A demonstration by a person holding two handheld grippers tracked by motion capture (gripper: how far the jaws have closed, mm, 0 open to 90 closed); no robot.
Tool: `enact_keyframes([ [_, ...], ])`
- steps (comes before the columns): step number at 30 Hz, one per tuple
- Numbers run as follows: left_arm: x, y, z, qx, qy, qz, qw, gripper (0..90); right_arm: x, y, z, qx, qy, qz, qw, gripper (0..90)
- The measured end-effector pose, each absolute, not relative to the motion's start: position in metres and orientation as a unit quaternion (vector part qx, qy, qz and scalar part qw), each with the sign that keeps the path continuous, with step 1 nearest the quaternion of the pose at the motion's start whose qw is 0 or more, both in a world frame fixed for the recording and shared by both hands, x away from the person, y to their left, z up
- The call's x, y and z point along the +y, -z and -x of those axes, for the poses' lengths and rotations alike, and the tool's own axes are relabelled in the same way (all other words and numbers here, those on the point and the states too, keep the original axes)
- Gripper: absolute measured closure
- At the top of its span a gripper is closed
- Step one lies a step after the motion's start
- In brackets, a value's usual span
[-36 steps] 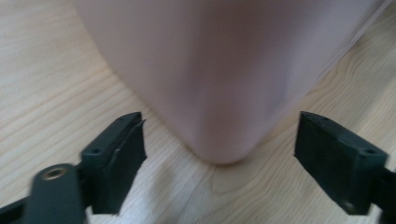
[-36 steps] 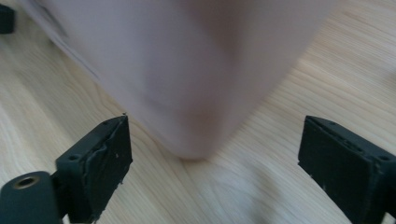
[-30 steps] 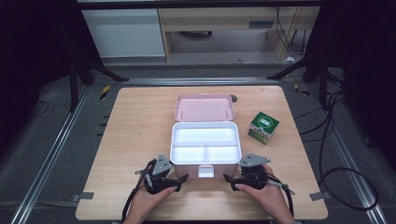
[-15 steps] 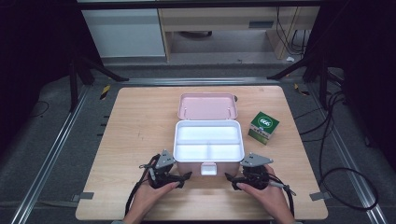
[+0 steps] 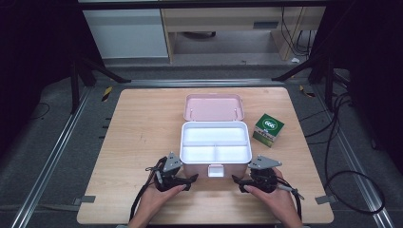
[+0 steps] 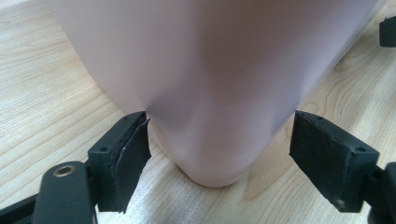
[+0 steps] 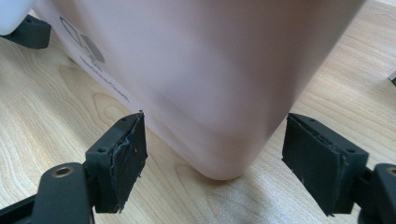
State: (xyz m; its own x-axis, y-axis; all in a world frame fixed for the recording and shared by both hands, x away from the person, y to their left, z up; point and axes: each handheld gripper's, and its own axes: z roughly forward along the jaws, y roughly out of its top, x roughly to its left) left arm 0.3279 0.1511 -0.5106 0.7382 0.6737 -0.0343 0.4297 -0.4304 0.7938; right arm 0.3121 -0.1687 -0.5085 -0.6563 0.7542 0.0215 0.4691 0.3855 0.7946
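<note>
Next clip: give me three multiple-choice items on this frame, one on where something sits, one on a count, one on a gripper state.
1. Where is the green carton relative to the box?
A. to its right on the table
B. inside it
C. under its lid

2. How many compartments does the white tray in the box have?
A. one
B. three
C. six

3. How does the left gripper stand?
A. shut on the carton
B. open, jaws either side of a near corner of the box
C. shut on the latch

Key: 1 A, the green carton lies apart from the box on the table. 2 B, the tray shows one long section behind two shorter ones. 3 B, in the left gripper view the left gripper has wide-set jaws flanking the pink corner.
</note>
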Motion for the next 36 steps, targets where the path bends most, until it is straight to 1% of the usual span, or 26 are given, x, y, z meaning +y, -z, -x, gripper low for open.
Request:
enact_keyframes([
  [4,0.153,0.512,-0.326,0.331,-0.146,-0.831,0.422,21.3,-0.17,0.507,-0.312,0.814,-0.413,-0.373,0.169,19.5],
  [8,0.153,0.512,-0.324,0.335,-0.142,-0.83,0.423,22.8,-0.174,0.505,-0.31,0.816,-0.414,-0.369,0.16,13.7],
  [11,0.153,0.512,-0.323,0.333,-0.144,-0.832,0.42,23.2,-0.179,0.505,-0.31,0.816,-0.415,-0.372,0.153,15.6],
  [14,0.155,0.512,-0.321,0.33,-0.144,-0.833,0.42,25.4,-0.181,0.506,-0.31,0.82,-0.411,-0.37,0.148,15.1],
  [15,0.155,0.511,-0.321,0.328,-0.144,-0.834,0.419,24.8,-0.181,0.505,-0.31,0.821,-0.409,-0.369,0.148,14.9],
  [16,0.156,0.51,-0.32,0.327,-0.148,-0.835,0.417,20.1,-0.182,0.502,-0.31,0.824,-0.408,-0.365,0.146,13.8],
  [17,0.157,0.51,-0.319,0.326,-0.149,-0.836,0.415,20.1,-0.182,0.502,-0.31,0.824,-0.408,-0.365,0.146,13.8],
  [19,0.162,0.509,-0.317,0.324,-0.149,-0.841,0.408,16.1,-0.186,0.497,-0.309,0.83,-0.403,-0.358,0.142,13.1],
  [20,0.165,0.508,-0.317,0.324,-0.151,-0.843,0.402,12.9,-0.192,0.493,-0.307,0.833,-0.399,-0.356,0.141,13.8],
  [24,0.18,0.509,-0.322,0.348,-0.164,-0.84,0.384,9.9,-0.204,0.484,-0.308,0.833,-0.397,-0.361,0.137,14.6],
  [26,0.19,0.51,-0.326,0.364,-0.169,-0.836,0.375,6.7,-0.212,0.477,-0.31,0.83,-0.399,-0.365,0.136,15.8],
  [31,0.204,0.515,-0.333,0.383,-0.174,-0.833,0.36,6.4,-0.23,0.452,-0.317,0.817,-0.414,-0.378,0.138,21.1],
  [36,0.215,0.521,-0.337,0.401,-0.174,-0.83,0.346,6.3,-0.232,0.425,-0.329,0.821,-0.413,-0.368,0.144,26.4],
])
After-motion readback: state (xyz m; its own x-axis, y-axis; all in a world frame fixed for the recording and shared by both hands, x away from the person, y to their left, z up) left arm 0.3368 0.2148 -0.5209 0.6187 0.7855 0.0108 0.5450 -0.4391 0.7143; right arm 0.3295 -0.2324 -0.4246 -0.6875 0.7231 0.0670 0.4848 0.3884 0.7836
